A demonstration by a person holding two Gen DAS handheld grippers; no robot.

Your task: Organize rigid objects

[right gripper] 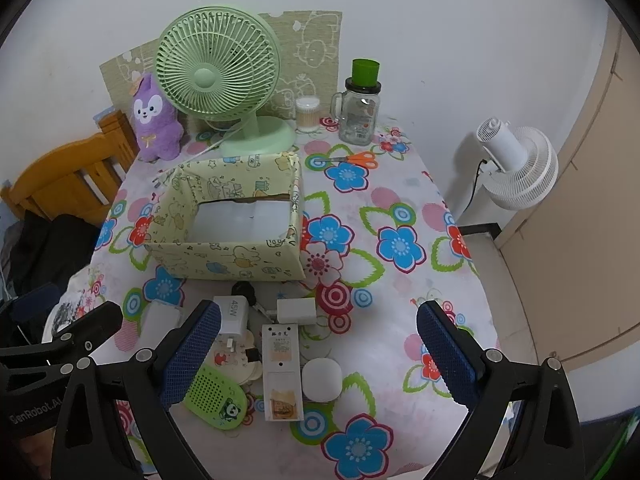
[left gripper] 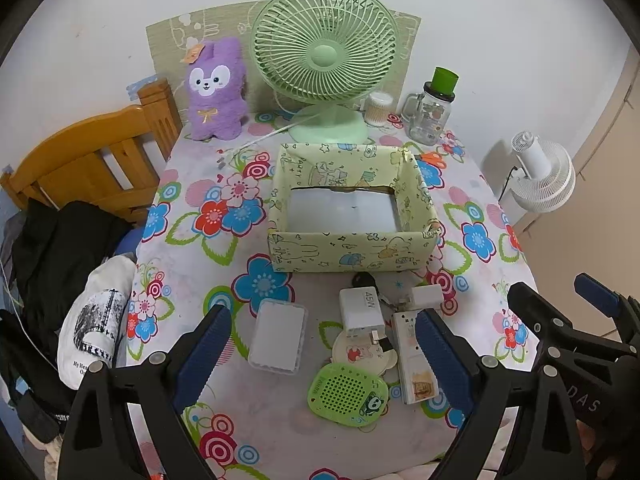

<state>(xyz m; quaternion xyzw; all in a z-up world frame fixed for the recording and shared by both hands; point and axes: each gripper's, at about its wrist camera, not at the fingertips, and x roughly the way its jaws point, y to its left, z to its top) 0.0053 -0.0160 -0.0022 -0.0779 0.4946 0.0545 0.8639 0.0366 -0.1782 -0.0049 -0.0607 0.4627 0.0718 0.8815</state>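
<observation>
A pale yellow patterned box (left gripper: 348, 250) (right gripper: 228, 258) stands open and empty mid-table. In front of it lie small items: a clear plastic case (left gripper: 278, 340), a white 45W charger (left gripper: 360, 308) (right gripper: 232, 314), a small white plug (left gripper: 428, 294) (right gripper: 296, 310), a long white box (left gripper: 414, 360) (right gripper: 282, 372), a green perforated case (left gripper: 346, 394) (right gripper: 214, 396), a round white puck (right gripper: 322, 380). My left gripper (left gripper: 324, 352) is open above these items. My right gripper (right gripper: 320, 354) is open over the long box and puck.
A green desk fan (left gripper: 326, 56) (right gripper: 218, 76), a purple plush (left gripper: 216, 88), a cotton-swab jar (right gripper: 307, 114) and a glass mug jar (right gripper: 360, 108) line the table's back. Orange scissors (right gripper: 358, 159) lie behind the box. A wooden chair (left gripper: 84, 164) stands left, a white fan (right gripper: 516, 164) right.
</observation>
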